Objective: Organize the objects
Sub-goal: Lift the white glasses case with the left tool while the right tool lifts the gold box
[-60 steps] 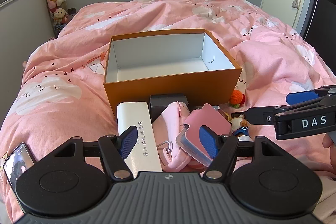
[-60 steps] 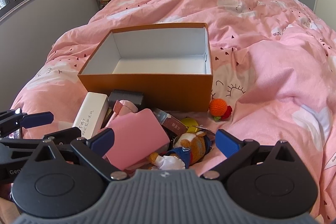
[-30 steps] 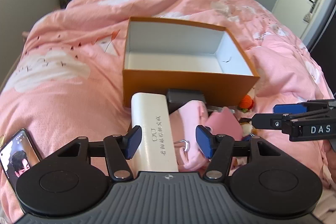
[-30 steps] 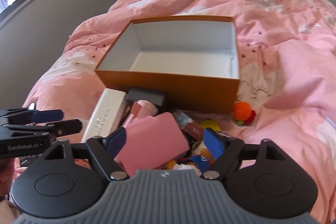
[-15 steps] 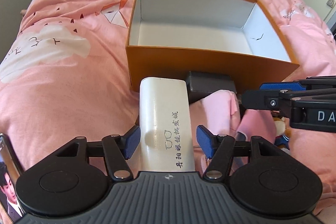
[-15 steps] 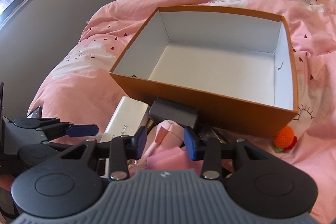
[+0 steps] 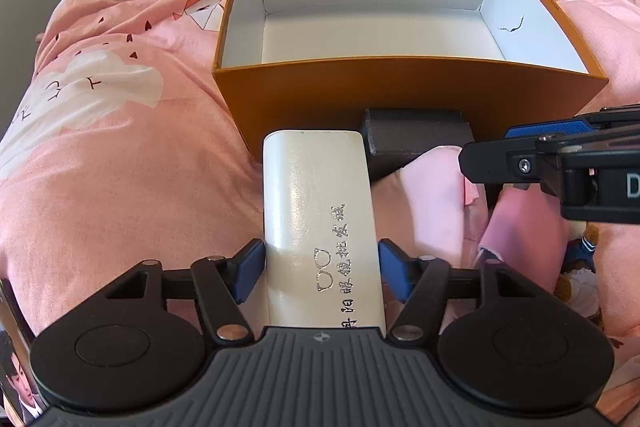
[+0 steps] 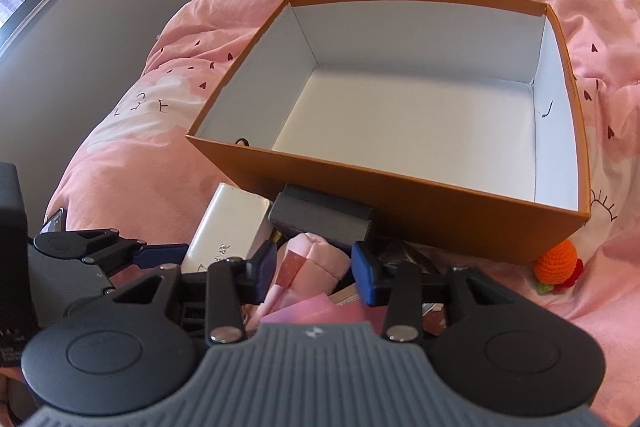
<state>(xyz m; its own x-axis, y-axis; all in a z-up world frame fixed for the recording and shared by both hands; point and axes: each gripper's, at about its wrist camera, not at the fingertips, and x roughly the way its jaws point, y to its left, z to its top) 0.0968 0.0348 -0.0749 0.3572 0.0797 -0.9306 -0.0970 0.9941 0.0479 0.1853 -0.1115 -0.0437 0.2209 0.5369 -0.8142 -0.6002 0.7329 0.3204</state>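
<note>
An open orange box (image 7: 400,95), white inside and empty, sits on the pink duvet. In front of it lies a white glasses case (image 7: 320,207). My left gripper (image 7: 322,269) points steeply down and stands open astride the case's near end, its pads right at the two long sides. Beside the case lies a pink pouch (image 8: 316,255). My right gripper (image 8: 314,273) has its pads against the pouch's rounded end, and its jaws are opening slightly. In the left wrist view the right gripper (image 7: 500,147) reaches in from the right over the pouch (image 7: 432,195).
A dark grey box (image 8: 320,219) rests against the orange box's (image 8: 400,195) front wall. A flat pink case (image 7: 528,227) and a plush toy (image 7: 580,267) lie at the right of the pile. An orange crochet toy (image 8: 556,263) sits by the box's corner. A phone (image 7: 16,367) lies far left.
Both grippers sank and came in over the pile. The left one now straddles the white case. The right jaws narrowed from wide open onto the pink pouch.
</note>
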